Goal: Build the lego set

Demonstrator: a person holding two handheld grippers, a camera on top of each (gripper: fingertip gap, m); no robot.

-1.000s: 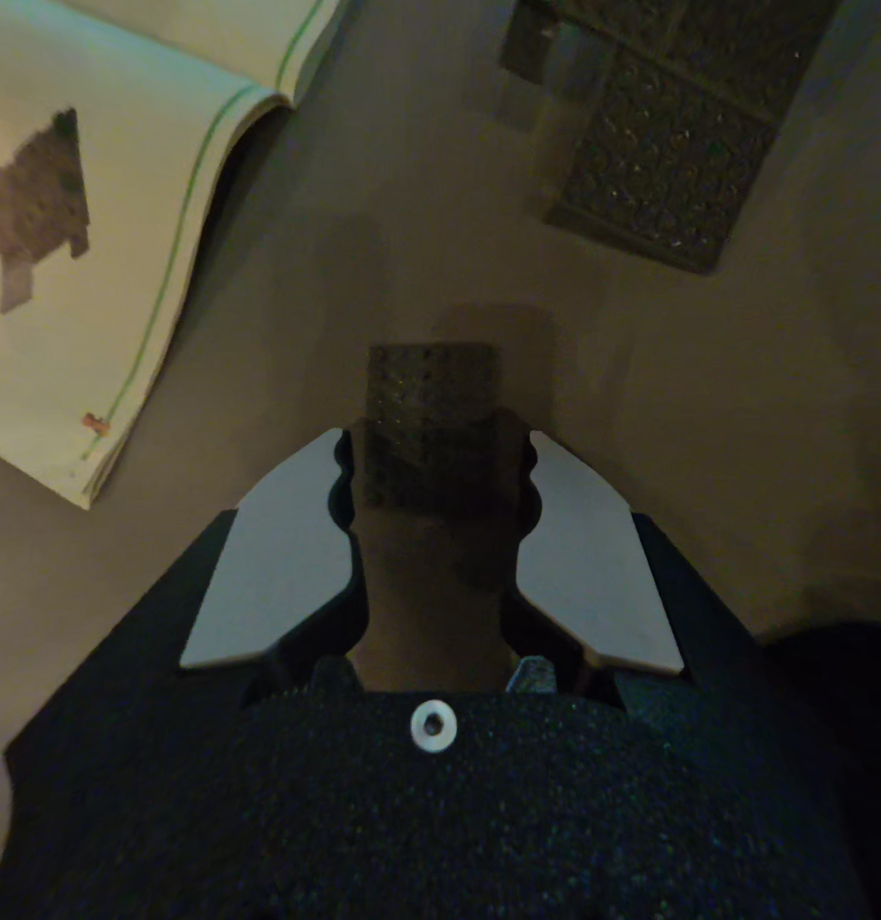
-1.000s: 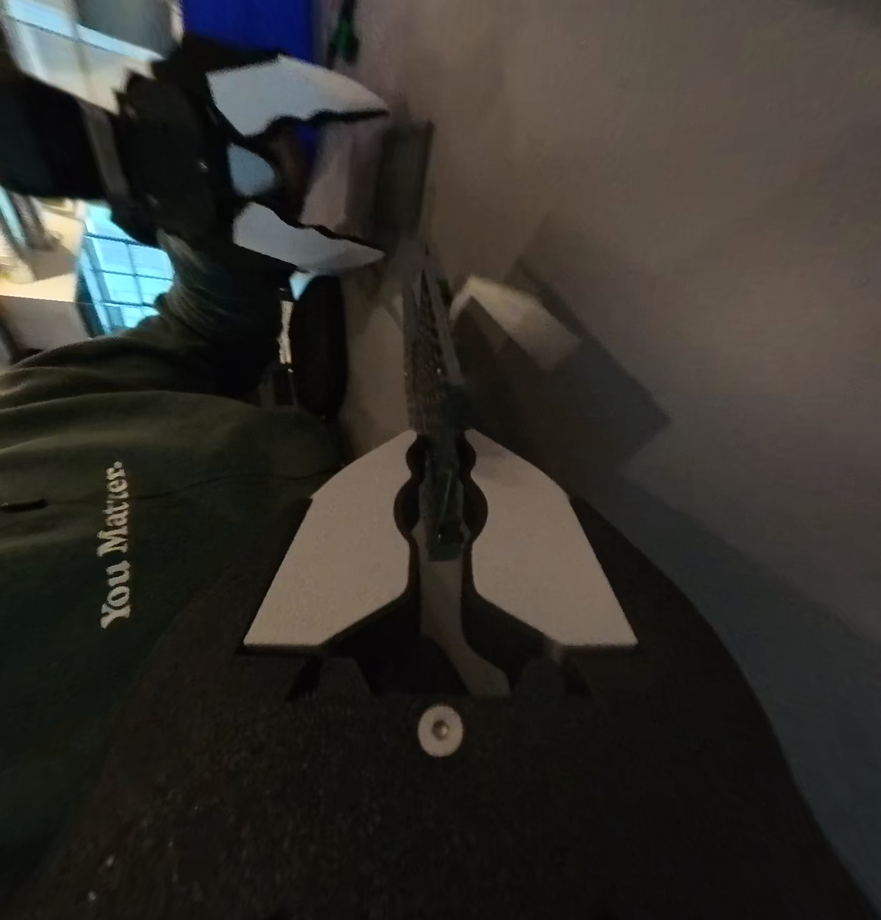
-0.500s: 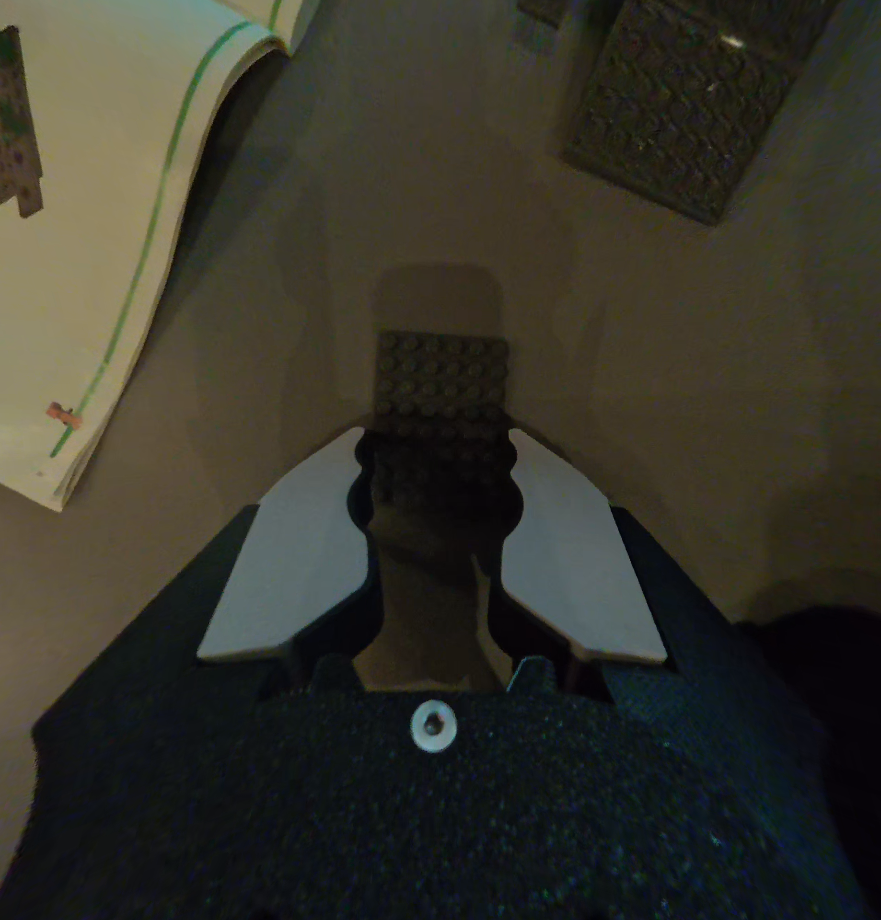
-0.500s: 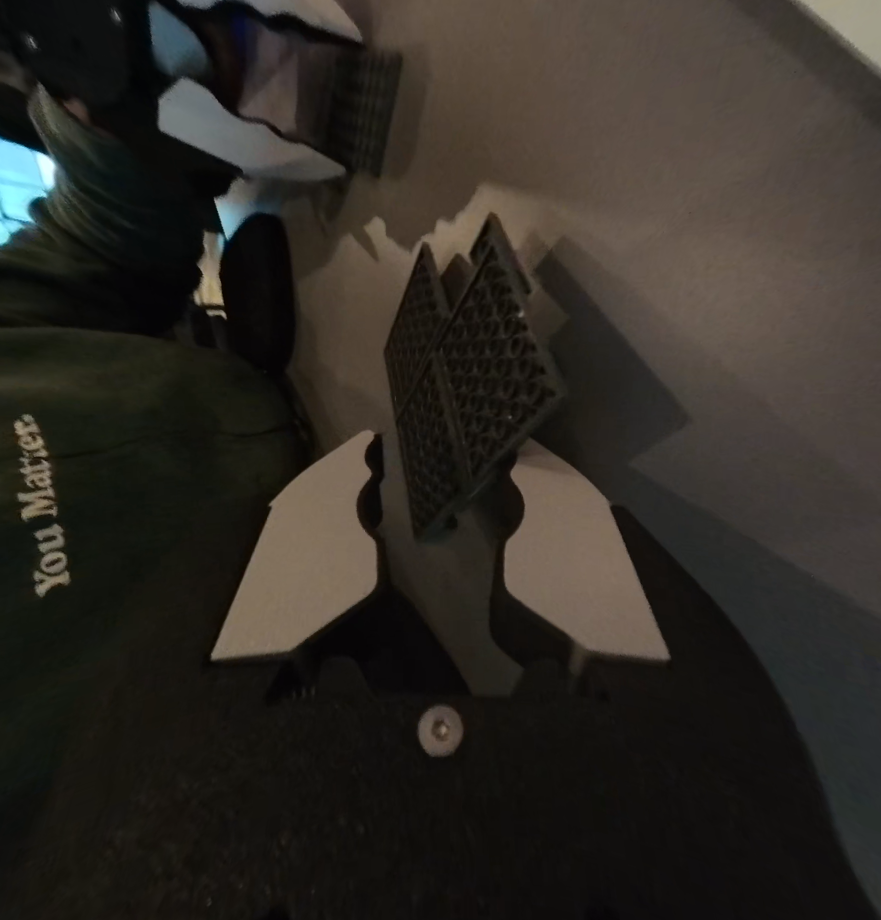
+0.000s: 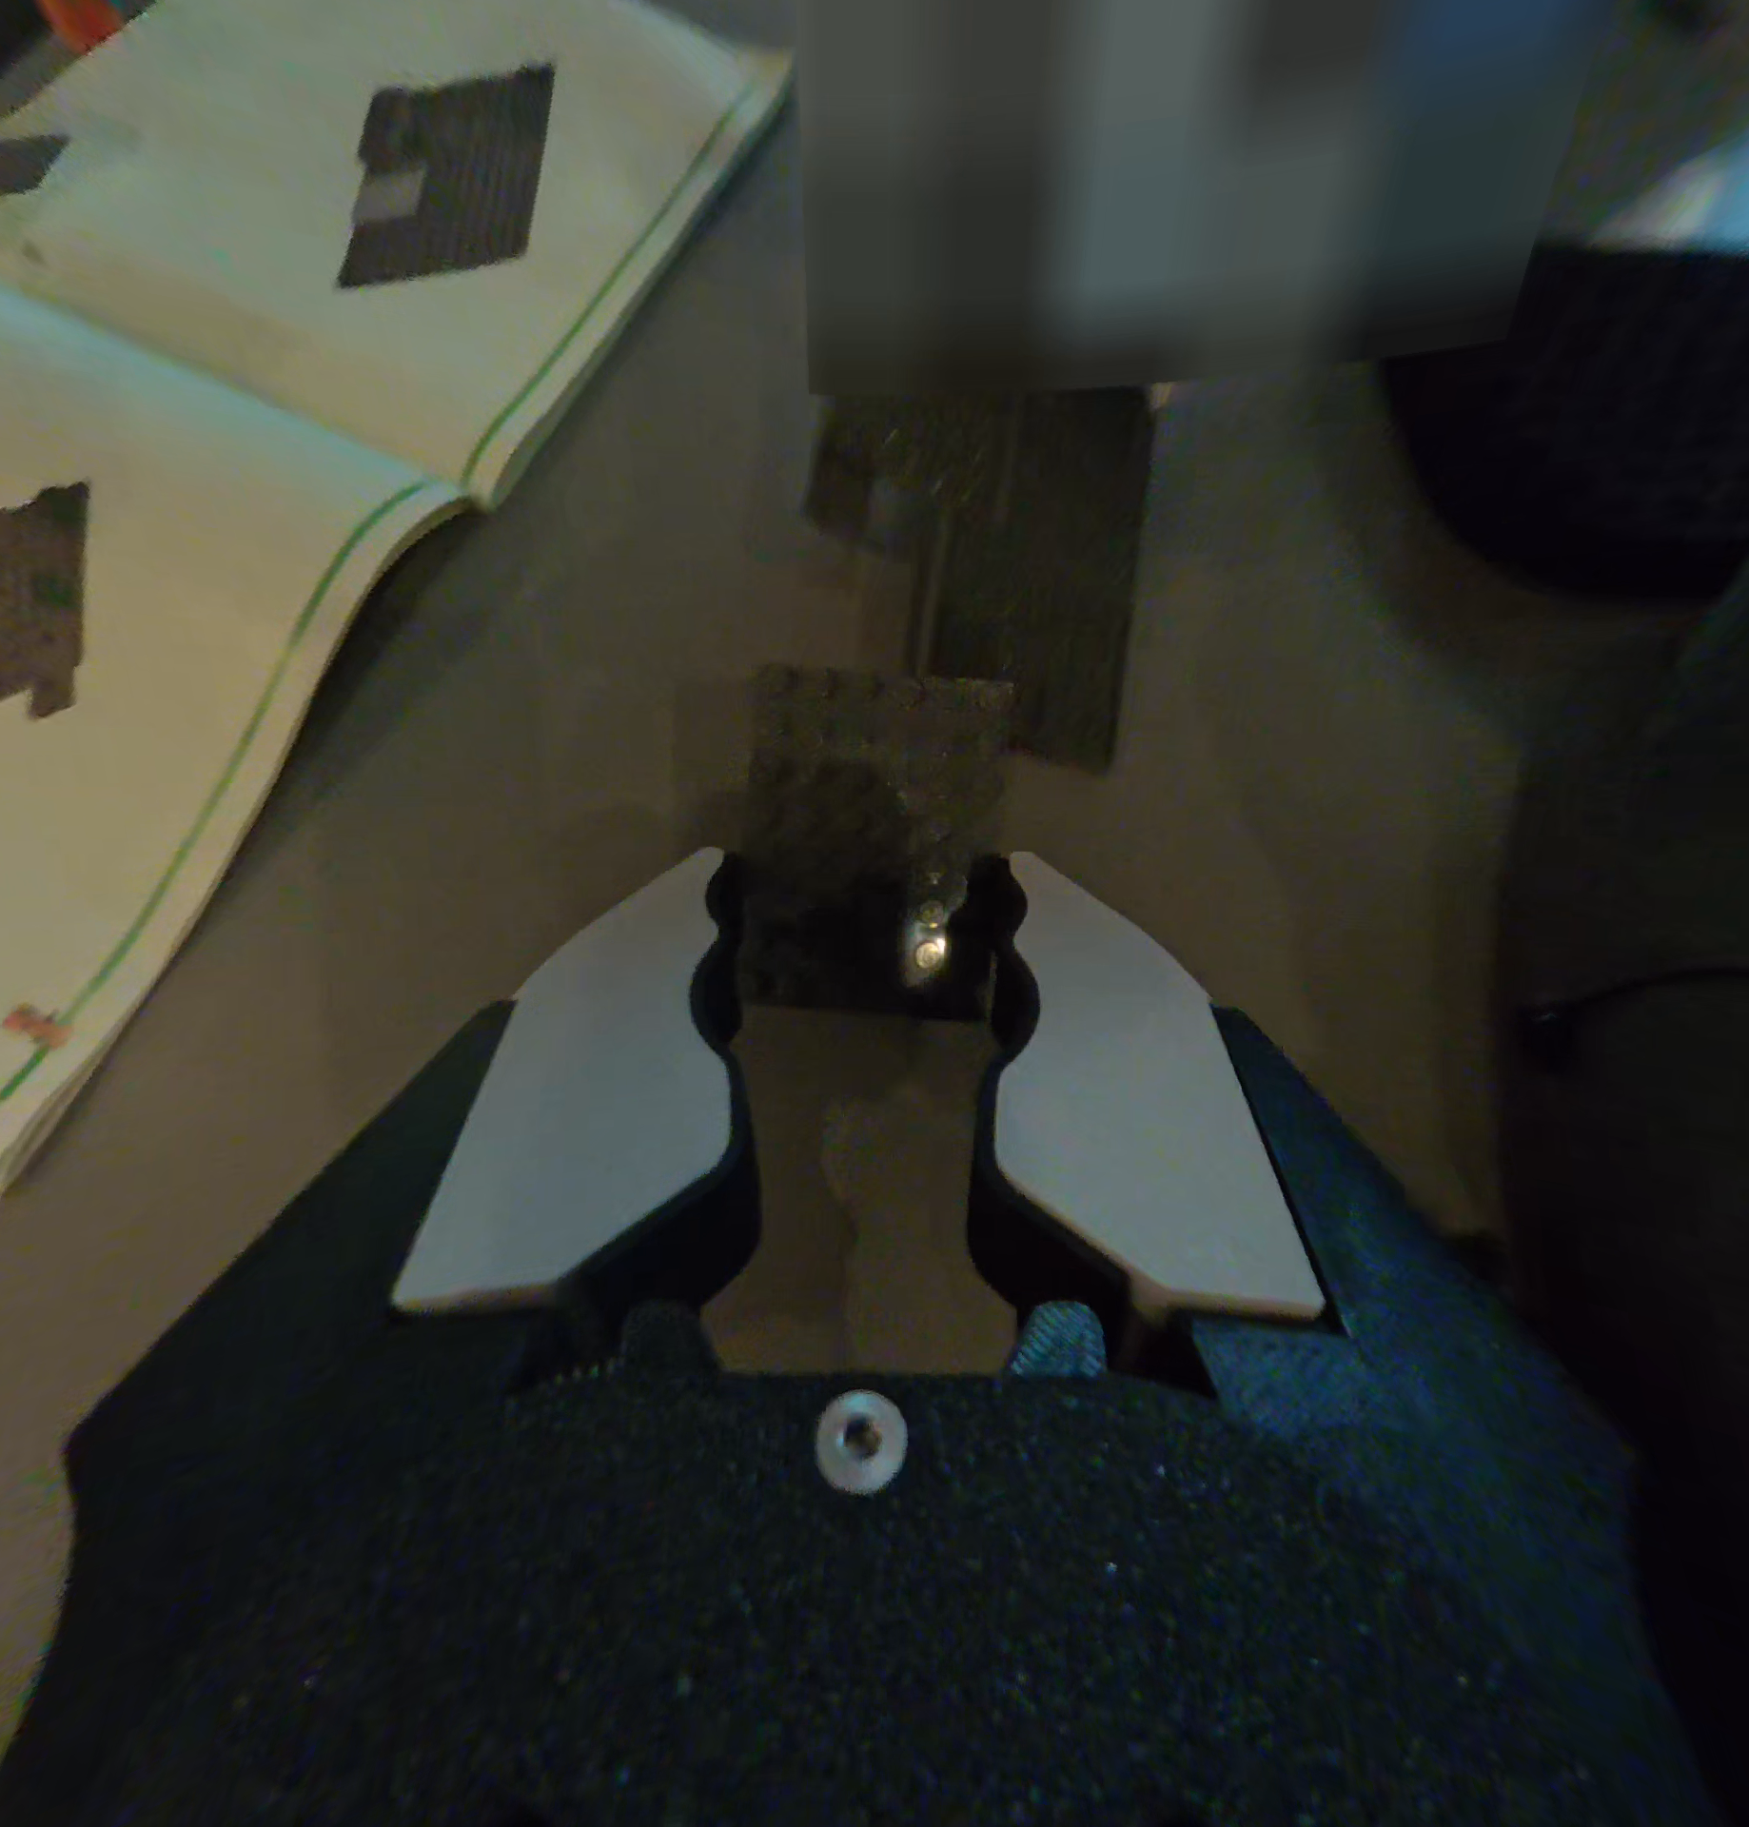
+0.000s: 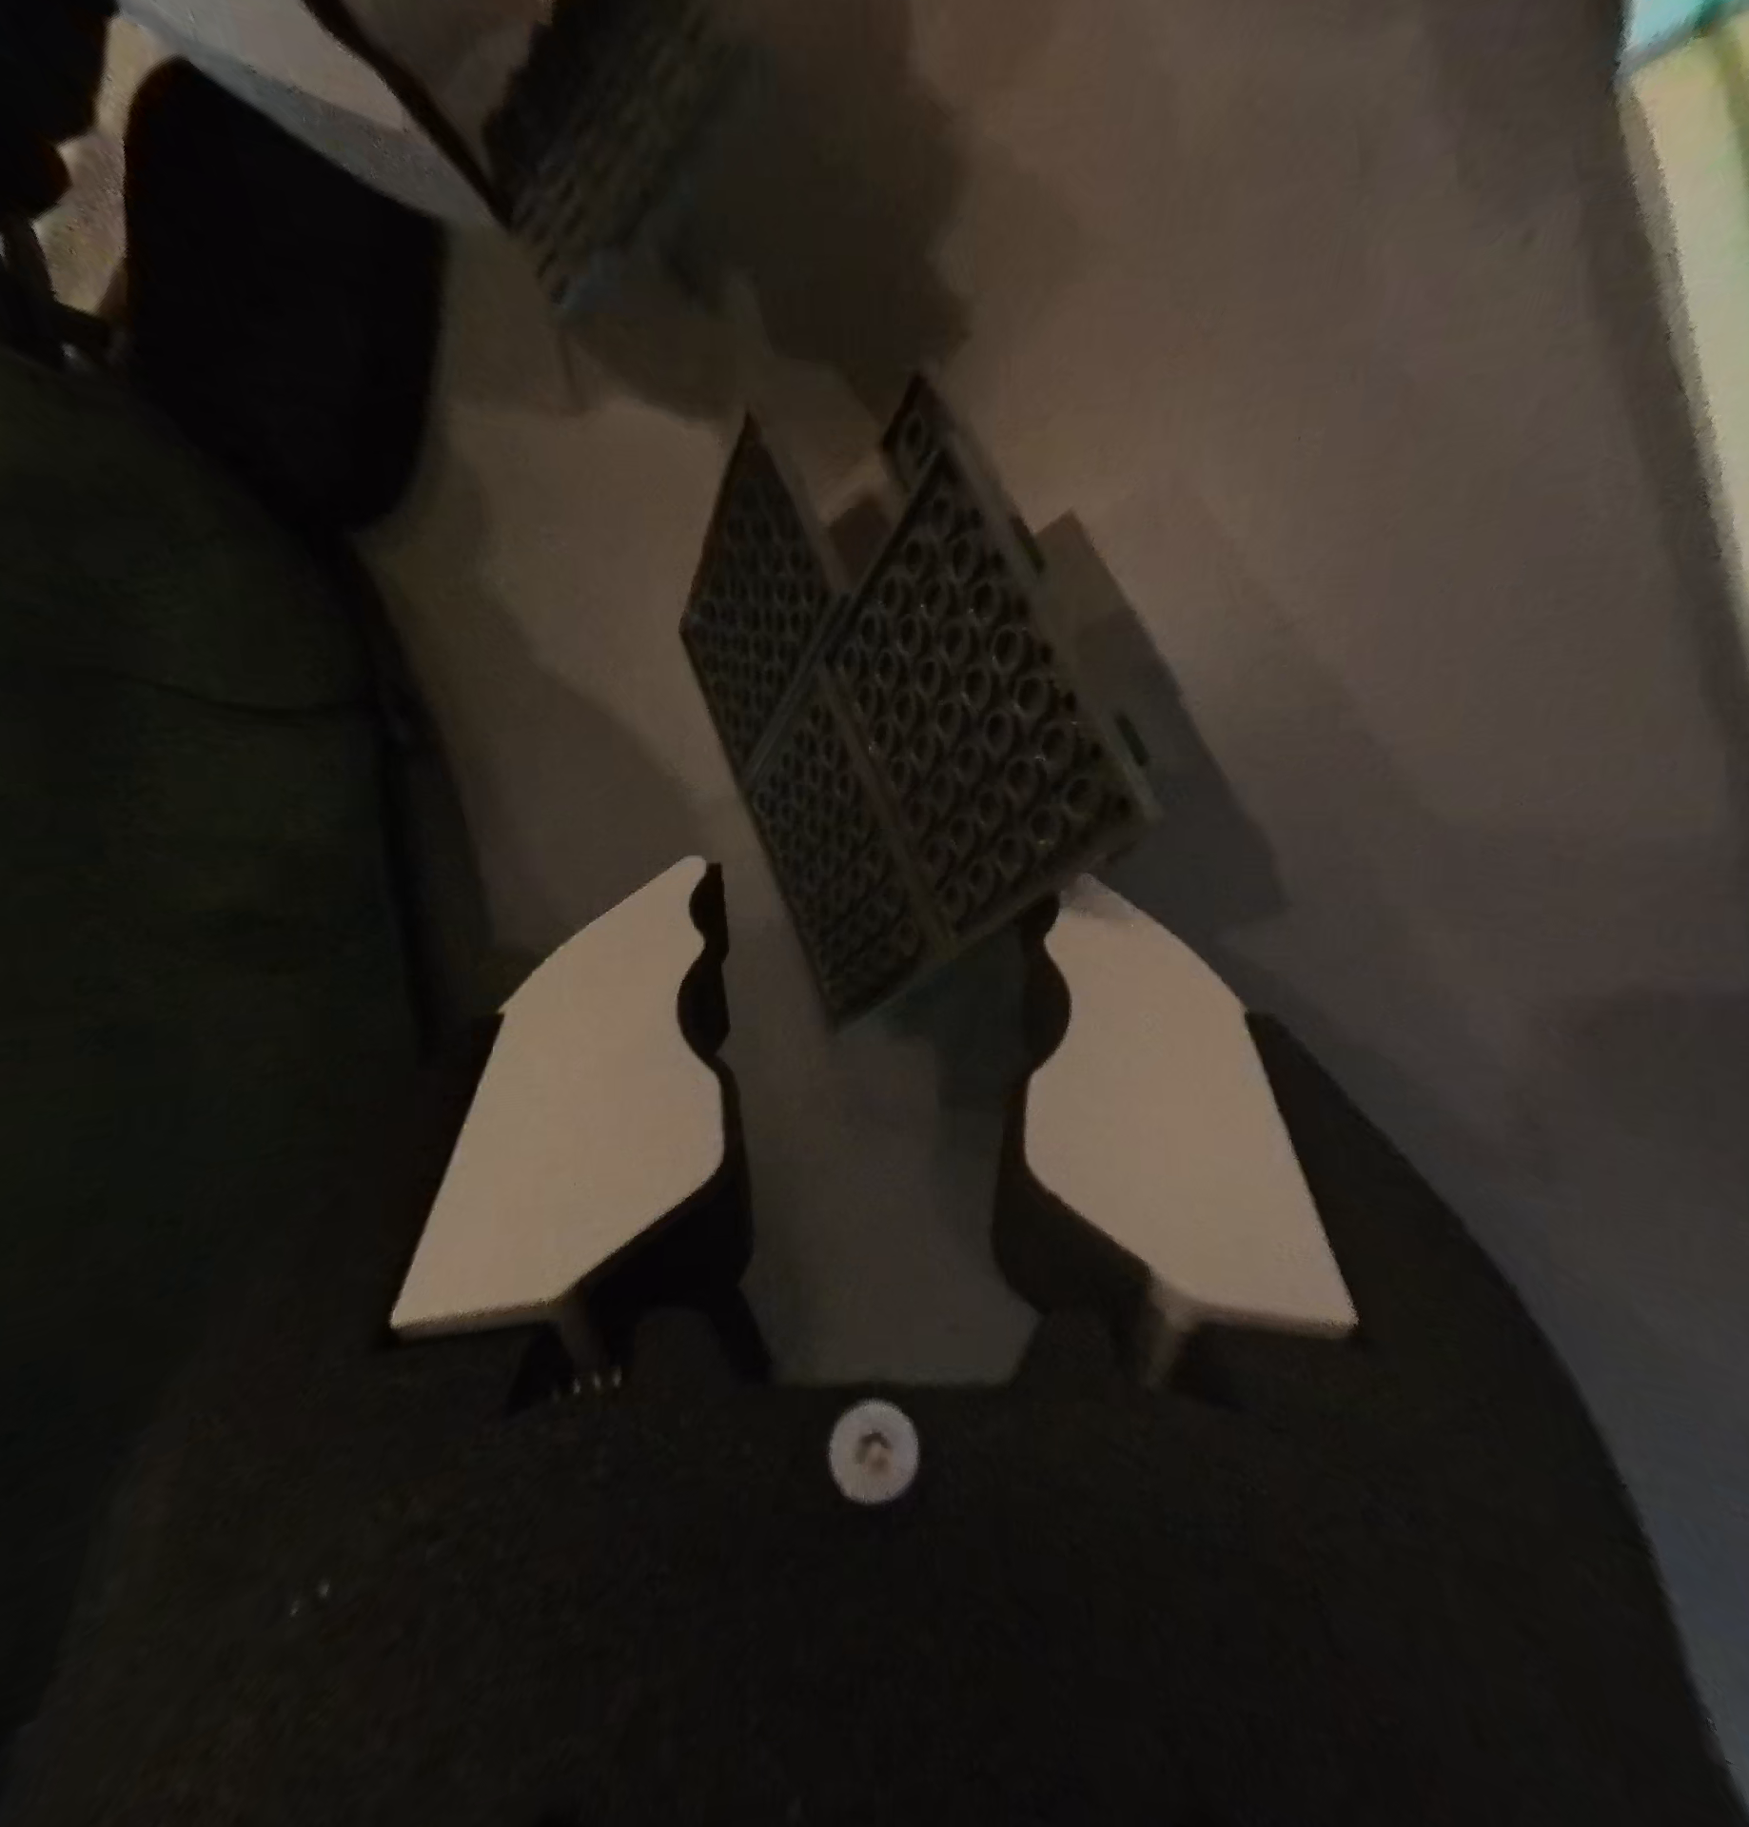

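My left gripper (image 5: pixel 861 870) is shut on a small dark studded plate (image 5: pixel 875 791), held flat above the grey table. Just beyond it is a larger dark plate assembly (image 5: pixel 1009 573), partly under a blurred patch. In the right wrist view that assembly (image 6: pixel 930 712) is tilted and shows its underside. Its lower corner sits between the tips of my right gripper (image 6: pixel 871 890), close against the right finger (image 6: pixel 1128 1068). The jaws stand wide apart. The small plate (image 6: pixel 594 168) shows blurred at the top left of that view.
An open instruction booklet (image 5: pixel 258 475) lies on the table (image 5: pixel 515 741) to the left of my left gripper. A person's dark sleeve (image 6: pixel 159 791) fills the left side of the right wrist view and also shows in the left wrist view (image 5: pixel 1642 890). Across from one pair of fingers to the other is roughly 15 cm.
My right gripper has gone from shut on the assembly's edge to wide open, and the assembly has turned to show its underside. My left gripper has brought the small plate closer to it.
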